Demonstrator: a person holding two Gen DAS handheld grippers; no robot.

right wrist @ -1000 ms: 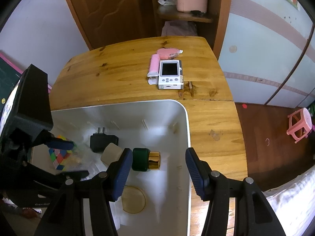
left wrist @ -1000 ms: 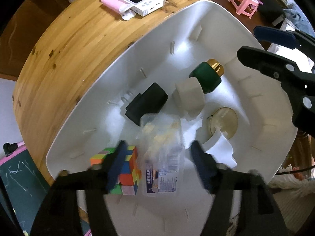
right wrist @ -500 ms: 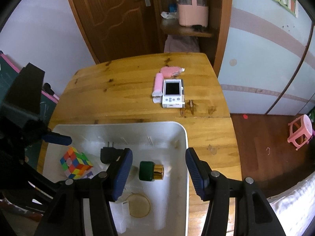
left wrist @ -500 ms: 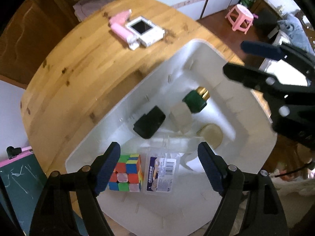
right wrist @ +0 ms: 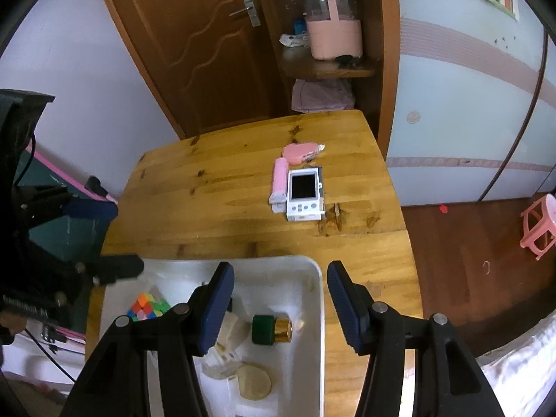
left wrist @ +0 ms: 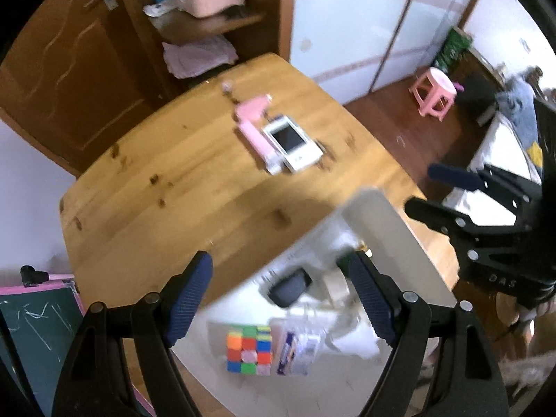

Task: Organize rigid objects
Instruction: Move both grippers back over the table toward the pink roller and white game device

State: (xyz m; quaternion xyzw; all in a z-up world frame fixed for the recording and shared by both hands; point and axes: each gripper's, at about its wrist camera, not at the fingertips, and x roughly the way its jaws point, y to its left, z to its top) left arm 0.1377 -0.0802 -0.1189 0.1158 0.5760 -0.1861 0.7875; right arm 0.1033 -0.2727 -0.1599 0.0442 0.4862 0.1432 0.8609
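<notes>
Grippers held apart above the white bin

Grippers first: my left gripper (left wrist: 279, 299) fills the bottom of the left wrist frame, its blue-padded fingers spread wide with nothing pinched between them. My right gripper (right wrist: 279, 304) sits at the bottom of the right wrist frame, its fingers also parted and touching nothing.

Below both tools is the white plastic bin (right wrist: 318, 312) on the round wooden table (right wrist: 222, 187). Inside it, in the right wrist frame, I see the multicoloured puzzle cube (right wrist: 147, 307) at lower left, and the dark green bottle with a gold cap (right wrist: 271, 328) lying on its side near the lower centre. A round tan disc (right wrist: 253, 380) lies flat at the bottom of the frame, just below a crumpled clear packet (right wrist: 226, 344). In the left wrist frame, which is blurred, the black charger block (left wrist: 290, 286) shows between my fingers, with a clear plastic box with a printed label (left wrist: 297, 351) just to the right of the cube, at lower centre.

Outside the bin, on the bare tabletop in the upper middle of both frames, the white handheld device with a dark screen (right wrist: 304, 194) lies flat. A long pink stick-shaped piece (right wrist: 278, 182) lies against its left edge, and a pink tape dispenser (right wrist: 300, 151) sits just above them.
</notes>
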